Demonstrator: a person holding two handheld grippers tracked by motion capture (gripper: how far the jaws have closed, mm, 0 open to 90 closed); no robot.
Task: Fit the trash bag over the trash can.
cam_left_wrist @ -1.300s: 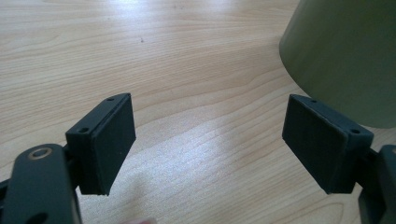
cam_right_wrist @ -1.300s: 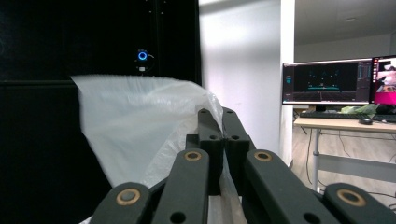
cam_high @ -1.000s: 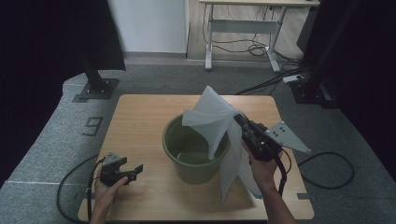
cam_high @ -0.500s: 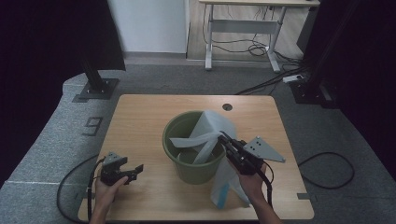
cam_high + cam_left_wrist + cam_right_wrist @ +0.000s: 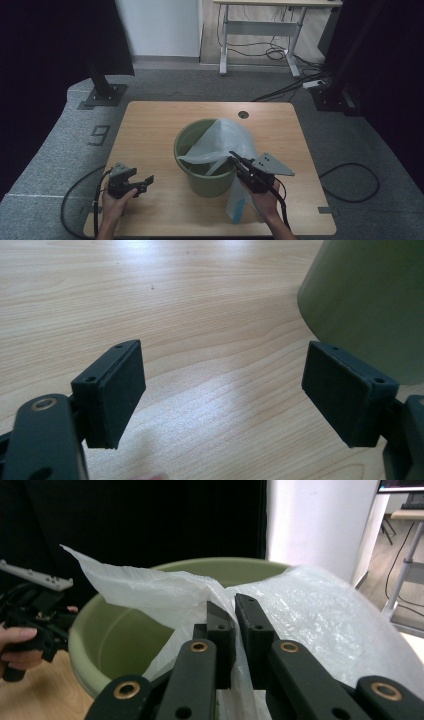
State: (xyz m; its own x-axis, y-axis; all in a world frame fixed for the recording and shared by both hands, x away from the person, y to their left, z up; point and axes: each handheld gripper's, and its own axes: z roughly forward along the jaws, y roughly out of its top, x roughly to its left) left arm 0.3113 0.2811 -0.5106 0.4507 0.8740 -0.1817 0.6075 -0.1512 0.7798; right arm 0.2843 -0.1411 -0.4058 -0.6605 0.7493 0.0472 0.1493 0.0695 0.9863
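The right claw (image 5: 236,161) grips the white plastic bag (image 5: 220,142) over the green bucket (image 5: 200,182), its jaws just loosening slightly. The left claw (image 5: 145,181) rests open on the table (image 5: 150,125).

Bag (image 5: 220,142) lower, draped over bucket (image 5: 186,150).

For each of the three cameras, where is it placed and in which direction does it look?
High view: above the person's side, looking forward and down on the table; both forearms, the left gripper and the right gripper show.
Left gripper view: rides on the left gripper, looking low across the wood; its open jaws show.
Right gripper view: rides on the right gripper, facing over the bucket; its jaws pinch the plastic bag.
Shared: all three views show the bucket; the right gripper view also shows the left hand.
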